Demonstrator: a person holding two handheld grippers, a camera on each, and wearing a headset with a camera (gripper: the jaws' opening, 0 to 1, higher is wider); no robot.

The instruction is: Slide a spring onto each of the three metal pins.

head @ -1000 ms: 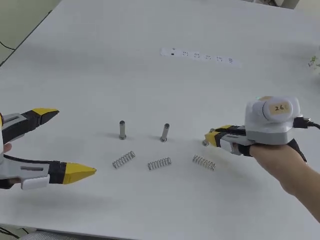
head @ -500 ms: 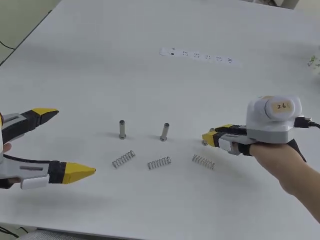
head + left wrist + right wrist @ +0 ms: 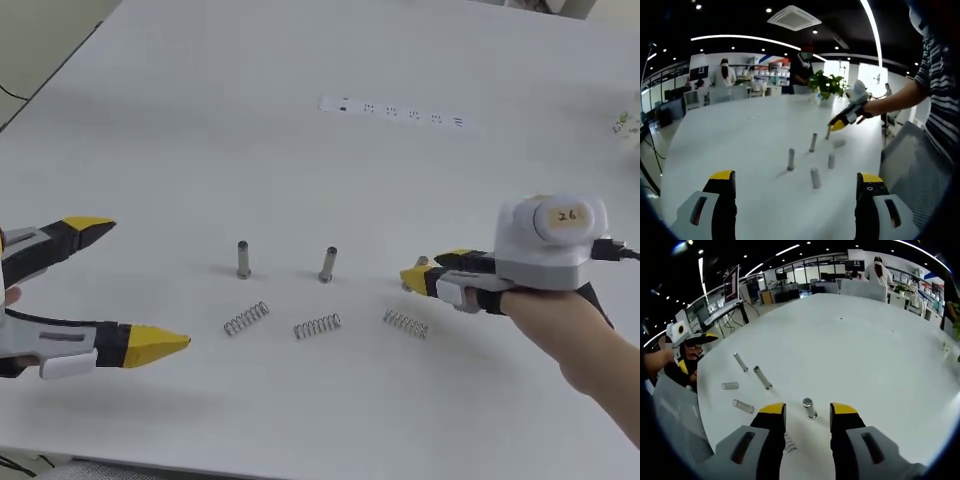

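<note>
Pin (image 3: 808,407) btwn parted jaws of R gripper (image 3: 412,276), mostly hidden in head view, 2 smooth steel pins (image 3: 328,264), 3 coiled wire springs (image 3: 318,326) past its tips, L gripper (image 3: 148,284) gaping wide.

— What colours are you reading on your end?
— I've got a plain white worktop (image 3: 300,80). My left gripper (image 3: 140,285) and right gripper (image 3: 412,279) both have yellow-tipped jaws, black behind the tips, on pale grey bodies.
— And the small parts?
— The pins (image 3: 243,258) are silvery grey metal and the springs (image 3: 318,326) are the same silver. A white power strip (image 3: 395,110) carries dark marks. In my left gripper view a sleeve (image 3: 932,70) is striped dark and white, and a plant (image 3: 827,85) is green.
</note>
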